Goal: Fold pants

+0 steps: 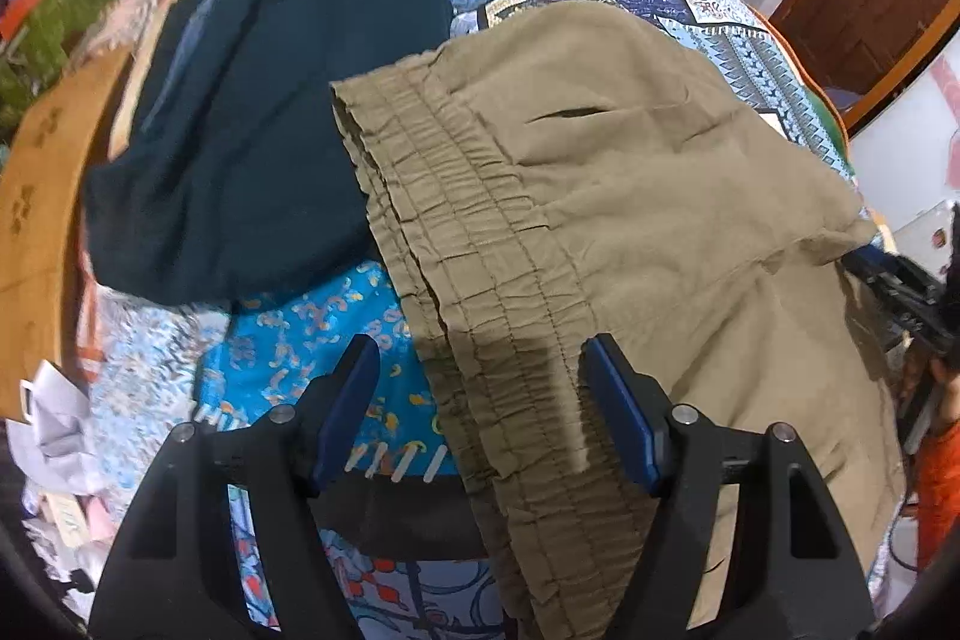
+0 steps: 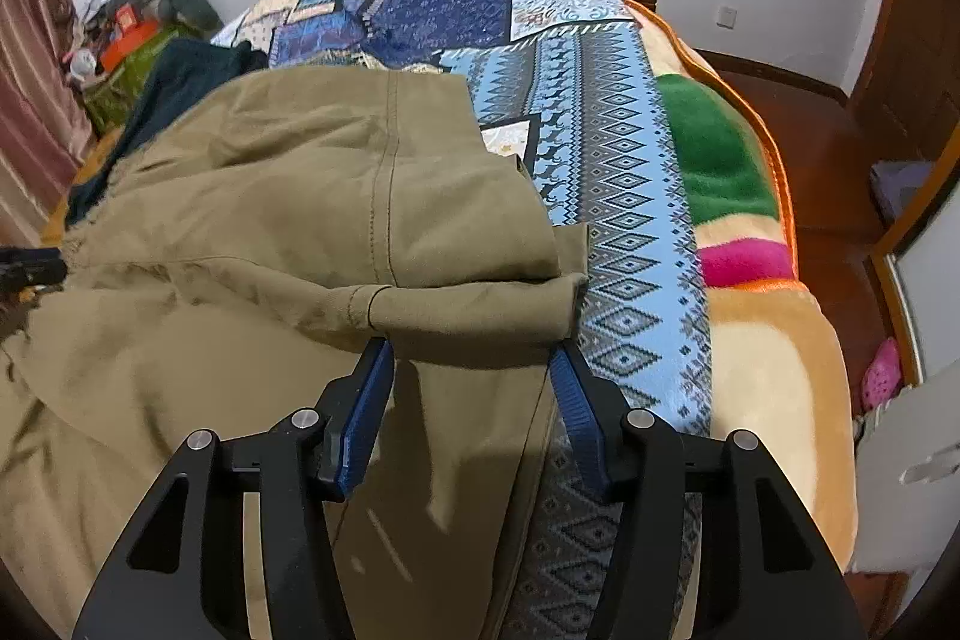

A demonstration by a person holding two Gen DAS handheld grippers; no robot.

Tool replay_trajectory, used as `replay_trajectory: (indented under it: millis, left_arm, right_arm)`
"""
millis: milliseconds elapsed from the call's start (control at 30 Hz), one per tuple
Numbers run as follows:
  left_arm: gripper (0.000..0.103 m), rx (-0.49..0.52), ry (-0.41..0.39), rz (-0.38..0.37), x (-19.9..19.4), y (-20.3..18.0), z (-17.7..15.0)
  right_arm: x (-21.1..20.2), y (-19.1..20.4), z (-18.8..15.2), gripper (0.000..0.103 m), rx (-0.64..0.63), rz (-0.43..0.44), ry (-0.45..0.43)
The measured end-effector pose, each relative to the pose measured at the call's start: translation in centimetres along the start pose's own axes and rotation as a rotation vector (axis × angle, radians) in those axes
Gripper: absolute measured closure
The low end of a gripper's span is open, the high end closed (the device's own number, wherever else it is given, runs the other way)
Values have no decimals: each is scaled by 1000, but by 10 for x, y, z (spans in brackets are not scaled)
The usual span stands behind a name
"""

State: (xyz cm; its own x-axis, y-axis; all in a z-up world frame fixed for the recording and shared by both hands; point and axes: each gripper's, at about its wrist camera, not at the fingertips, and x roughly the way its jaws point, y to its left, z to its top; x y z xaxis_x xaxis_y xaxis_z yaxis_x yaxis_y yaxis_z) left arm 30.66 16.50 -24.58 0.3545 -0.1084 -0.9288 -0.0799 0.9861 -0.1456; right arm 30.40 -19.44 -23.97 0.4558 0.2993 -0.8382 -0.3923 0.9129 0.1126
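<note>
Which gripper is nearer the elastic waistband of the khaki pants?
Left. The left gripper is open right over the waistband. The right gripper is open at the hem, the other end of the khaki pants.

The khaki pants (image 1: 630,196) cover the near middle of the bed (image 2: 624,196). A dark teal garment (image 1: 270,100) blocks the far left. Bare patterned bedspread lies open at far centre and along the right edge, beside the pants.
</note>
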Motion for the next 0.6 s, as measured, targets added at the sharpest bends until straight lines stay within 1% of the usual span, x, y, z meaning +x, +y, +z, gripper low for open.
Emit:
replay_trajectory:
  millis: [33, 67, 100, 133, 167, 200, 233, 267, 300, 333, 367, 433, 500, 567, 600]
  left_arm:
    - [35, -7, -1, -16, 1, 2, -1]
    - [36, -14, -2, -30, 0, 4, -2]
    - [39, -17, -9, -28, 0, 5, -3]
    - [42, -11, -17, -19, -1, 4, -4]
    - [45, 1, -30, 0, -3, 3, -6]
    - [55, 11, -44, 37, -5, 3, -8]
    - [65, 22, -53, 91, -7, 2, -9]
    - [69, 27, -58, 132, -8, 5, -11]
    - [74, 24, -55, 177, -7, 9, -13]
    - [74, 14, -42, 195, -4, 16, -14]
    - [74, -8, -27, 160, -2, 24, -17]
    - [74, -41, -25, 113, -6, 33, -19]
    - [75, -29, -36, 96, -16, 31, -19]
    - [72, -7, -66, 83, -30, 25, -21]
    - [66, -1, -77, 73, -35, 23, -20]
  right_arm:
    - [2, 0, -2, 59, -7, -14, 7]
    - [2, 0, -4, 66, -16, -33, 9]
    - [4, 0, -2, 72, -24, -46, 10]
    - [4, 0, -3, 76, -29, -57, 11]
    - [4, -1, -4, 82, -29, -67, 14]
    - [4, -3, -5, 87, -27, -71, 18]
    - [4, -5, -3, 89, -26, -71, 21]
    - [5, -7, -2, 92, -23, -71, 24]
    - [4, -9, -2, 93, -21, -65, 27]
    - [4, -10, -2, 93, -20, -64, 27]
    - [4, -10, -2, 93, -20, -66, 28]
    - [5, -7, -2, 93, -31, -78, 34]
    - [5, -3, 0, 93, -43, -87, 35]
    - [-1, -2, 1, 90, -53, -76, 35]
    - [-4, -1, 2, 90, -53, -75, 31]
